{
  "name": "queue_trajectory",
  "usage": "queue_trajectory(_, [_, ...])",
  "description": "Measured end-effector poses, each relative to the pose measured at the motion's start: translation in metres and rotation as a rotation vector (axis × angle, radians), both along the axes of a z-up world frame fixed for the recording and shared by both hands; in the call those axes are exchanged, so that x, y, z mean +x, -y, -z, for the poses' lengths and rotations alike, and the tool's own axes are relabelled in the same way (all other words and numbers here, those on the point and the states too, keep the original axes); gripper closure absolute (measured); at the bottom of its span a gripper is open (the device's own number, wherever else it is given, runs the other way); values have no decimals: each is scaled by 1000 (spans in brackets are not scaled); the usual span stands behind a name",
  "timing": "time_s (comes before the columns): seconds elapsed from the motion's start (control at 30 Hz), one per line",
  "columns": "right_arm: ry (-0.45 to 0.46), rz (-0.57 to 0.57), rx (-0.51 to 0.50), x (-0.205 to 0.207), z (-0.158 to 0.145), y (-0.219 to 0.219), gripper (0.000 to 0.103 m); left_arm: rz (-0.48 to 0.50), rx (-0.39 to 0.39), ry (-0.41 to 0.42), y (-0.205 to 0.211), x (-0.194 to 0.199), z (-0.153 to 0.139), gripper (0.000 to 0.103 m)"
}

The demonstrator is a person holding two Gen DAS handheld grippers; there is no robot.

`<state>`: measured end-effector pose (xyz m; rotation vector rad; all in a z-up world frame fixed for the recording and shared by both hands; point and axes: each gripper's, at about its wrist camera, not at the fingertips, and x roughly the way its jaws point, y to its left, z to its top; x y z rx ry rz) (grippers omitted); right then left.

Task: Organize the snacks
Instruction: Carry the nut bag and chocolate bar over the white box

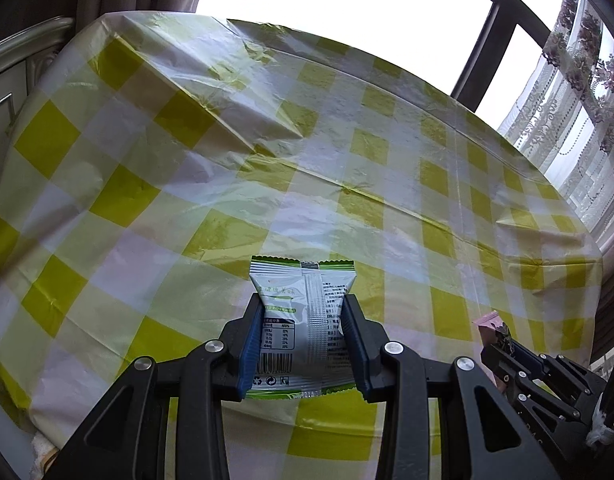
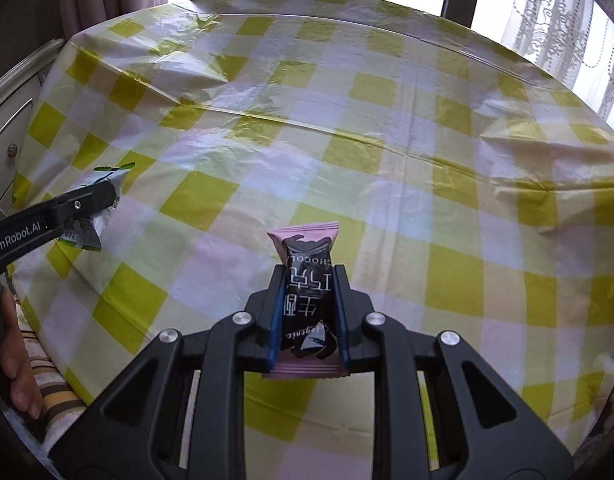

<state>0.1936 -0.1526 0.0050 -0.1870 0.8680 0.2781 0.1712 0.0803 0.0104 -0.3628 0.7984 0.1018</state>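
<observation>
My left gripper point(image 1: 303, 300) is shut on a white-and-green snack packet point(image 1: 285, 280), held upright above the checked tablecloth point(image 1: 347, 140). The packet's printed back and barcode face the camera. My right gripper point(image 2: 310, 270) is shut on a pink-and-black chocolate packet point(image 2: 305, 240), also held off the table. In the left wrist view the right gripper point(image 1: 503, 344) shows at the lower right with the pink packet's end point(image 1: 489, 322) sticking out. The right wrist view shows the left gripper point(image 2: 103, 200) at the left edge with the green packet point(image 2: 109, 178). No other snacks show on the cloth.
The yellow-green and white plastic cloth is creased, with a raised fold point(image 1: 243, 120) at the far left. A pale cabinet point(image 2: 11, 120) stands left of the table, with bright windows and lace curtains point(image 1: 579, 92) behind. A person's hand point(image 2: 23, 380) rests near a striped fabric point(image 2: 55, 384).
</observation>
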Motion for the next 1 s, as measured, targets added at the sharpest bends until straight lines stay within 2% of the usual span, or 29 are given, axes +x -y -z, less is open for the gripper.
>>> queue_trajectory(0.3, [46,128,-8,-37,-22,54,78,101,-2,18,52,-14,-16,64])
queue_trajectory(0.73, [52,252,9,-89,-32,118,78,301,44,24,145,-40,-34,64])
queue_trajectory(1.0, [46,330,12,-123,-36,162,78,407,42,22,194,-56,-39,64])
